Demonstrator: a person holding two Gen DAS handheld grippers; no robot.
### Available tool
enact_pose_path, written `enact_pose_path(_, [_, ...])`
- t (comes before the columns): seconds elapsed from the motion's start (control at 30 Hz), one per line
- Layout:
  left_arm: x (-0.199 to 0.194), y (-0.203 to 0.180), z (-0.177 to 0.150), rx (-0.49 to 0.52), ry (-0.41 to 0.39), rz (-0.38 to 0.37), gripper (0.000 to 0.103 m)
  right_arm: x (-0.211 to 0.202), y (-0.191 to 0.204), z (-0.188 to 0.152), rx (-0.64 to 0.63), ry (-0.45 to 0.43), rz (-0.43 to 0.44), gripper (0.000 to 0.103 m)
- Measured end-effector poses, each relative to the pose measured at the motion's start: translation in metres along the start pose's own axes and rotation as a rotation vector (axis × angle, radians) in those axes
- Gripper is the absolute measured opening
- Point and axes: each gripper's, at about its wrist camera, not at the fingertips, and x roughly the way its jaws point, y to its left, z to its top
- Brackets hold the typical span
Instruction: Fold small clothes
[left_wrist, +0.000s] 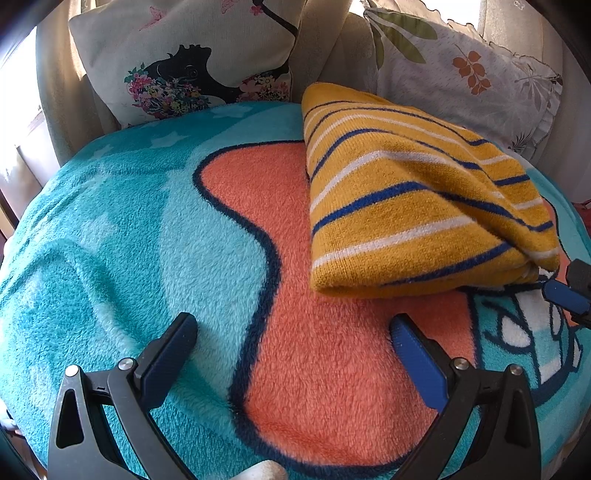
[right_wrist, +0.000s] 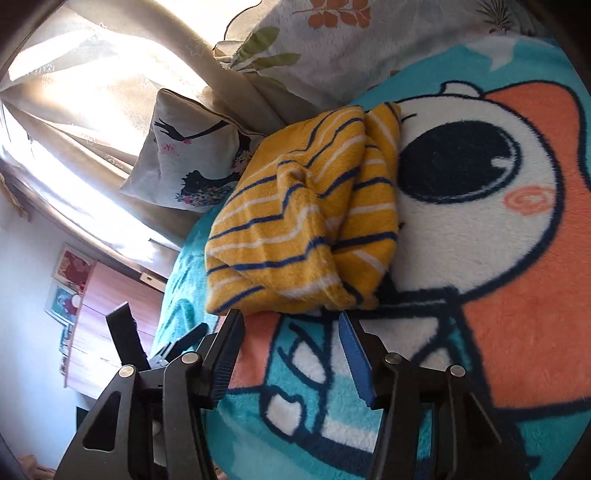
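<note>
Mustard-yellow knit with navy and white stripes forms the folded garment (left_wrist: 417, 192), which lies on a fleece blanket (left_wrist: 122, 240) printed in turquoise and coral with dark outlines. Left wrist view: the garment sits on the blanket's far right part, its rounded folded edge facing the camera and its layers meeting in a seam at the right end. The left gripper (left_wrist: 293, 332) hovers above the blanket on the near side of the garment, its jaws spread wide and holding nothing; one blue-padded finger (left_wrist: 417, 365) points toward the garment's near edge without touching it. Beyond the garment, a cushion printed with a black silhouette (left_wrist: 181, 62) and a leaf-print pillow (left_wrist: 461, 74) lean against a beige curtain (left_wrist: 317, 48). At the garment's right end, part of the right gripper (left_wrist: 569, 295) enters the view, just beside the fold.

Right wrist view: the garment (right_wrist: 306, 225) lies directly ahead of the right gripper (right_wrist: 291, 321), bunched into two thick folds on the blanket (right_wrist: 517, 295), beside a large cartoon eye in the blanket's print. The jaws stand partly open and hold nothing, their tips just short of the garment's near edge. Behind the garment stand the silhouette cushion (right_wrist: 192, 162) and the leaf-print pillow (right_wrist: 332, 48), with the sunlit curtain (right_wrist: 92, 92) beyond.
</note>
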Motion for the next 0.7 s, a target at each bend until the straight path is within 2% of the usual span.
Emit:
enact_pose_path(0.2, [0.0, 0.0, 0.0, -0.001, -0.001, 0.001, 0.103, -0.002, 0.006, -0.007, -0.045, -0.045, -0.041, 0.057])
enact_pose_path(0.27, [0.001, 0.0, 0.0, -0.002, -0.001, 0.002, 0.103, -0.001, 0.021, -0.002, -0.067, -0.07, -0.015, 0.057])
enact_pose_path(0.37, [0.001, 0.001, 0.0, -0.005, -0.002, 0.004, 0.103, 0.004, 0.047, 0.01, -0.135, -0.085, 0.069, 0.057])
enact_pose_path(0.53, [0.001, 0.001, 0.0, -0.004, -0.002, 0.004, 0.103, 0.054, 0.068, 0.039, -0.152, -0.017, 0.148, 0.057])
enact_pose_path(0.63, [0.001, 0.0, -0.001, -0.003, -0.002, 0.004, 0.103, 0.095, 0.049, 0.055, -0.042, 0.071, 0.182, 0.057])
enact_pose_path(0.7, [0.001, 0.001, -0.001, -0.004, -0.002, 0.003, 0.103, 0.102, 0.036, 0.062, -0.003, 0.06, 0.206, 0.056])
